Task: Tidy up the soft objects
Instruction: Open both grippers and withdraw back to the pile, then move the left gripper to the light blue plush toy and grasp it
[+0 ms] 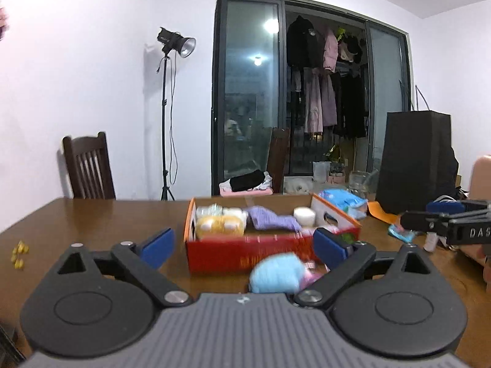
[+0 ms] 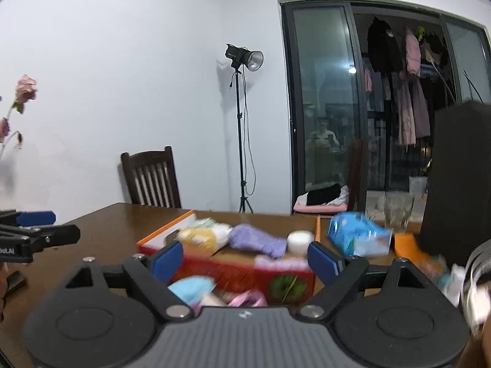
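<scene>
A red cardboard box (image 1: 245,250) with orange flaps stands on the brown table; it also shows in the right wrist view (image 2: 245,271). Inside lie a yellow plush (image 1: 219,227), a purple sock (image 1: 271,219) and a white roll (image 1: 304,215). A light blue soft toy (image 1: 276,273) with a pink one beside it lies on the table in front of the box, seen too in the right wrist view (image 2: 191,288). My left gripper (image 1: 244,245) is open and empty above the blue toy. My right gripper (image 2: 245,260) is open and empty before the box.
A blue plastic pack (image 2: 356,234) lies right of the box, next to a glass (image 2: 397,208) and a tall black bag (image 2: 460,178). An orange lid (image 2: 411,248) lies beside it. Small yellow bits (image 1: 20,253) sit at the table's left. A dark chair (image 1: 89,168) stands behind.
</scene>
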Demonstrator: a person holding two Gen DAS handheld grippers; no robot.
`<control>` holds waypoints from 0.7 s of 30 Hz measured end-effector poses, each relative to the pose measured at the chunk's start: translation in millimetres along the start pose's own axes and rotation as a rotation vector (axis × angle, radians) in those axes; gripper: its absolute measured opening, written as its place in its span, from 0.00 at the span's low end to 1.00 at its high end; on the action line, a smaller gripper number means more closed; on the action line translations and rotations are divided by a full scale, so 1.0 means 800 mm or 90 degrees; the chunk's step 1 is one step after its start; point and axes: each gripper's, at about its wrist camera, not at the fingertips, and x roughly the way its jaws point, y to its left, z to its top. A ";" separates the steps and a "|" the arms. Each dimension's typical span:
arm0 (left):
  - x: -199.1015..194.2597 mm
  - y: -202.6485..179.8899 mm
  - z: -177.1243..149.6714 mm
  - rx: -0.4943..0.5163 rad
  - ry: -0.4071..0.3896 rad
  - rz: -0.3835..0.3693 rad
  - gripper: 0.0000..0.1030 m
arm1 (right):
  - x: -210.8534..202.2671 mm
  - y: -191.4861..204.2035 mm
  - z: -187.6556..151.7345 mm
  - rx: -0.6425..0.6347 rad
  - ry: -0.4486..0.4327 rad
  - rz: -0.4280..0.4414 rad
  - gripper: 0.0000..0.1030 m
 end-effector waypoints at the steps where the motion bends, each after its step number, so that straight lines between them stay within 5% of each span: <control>1: -0.014 0.000 -0.013 -0.006 0.002 0.000 0.97 | -0.009 0.005 -0.011 0.003 0.008 -0.004 0.85; 9: -0.047 -0.008 -0.071 -0.003 0.070 -0.013 0.98 | -0.063 0.029 -0.101 0.045 0.078 -0.002 0.84; 21: 0.039 -0.011 -0.066 -0.051 0.125 -0.037 0.97 | -0.017 0.018 -0.095 0.054 0.096 -0.005 0.70</control>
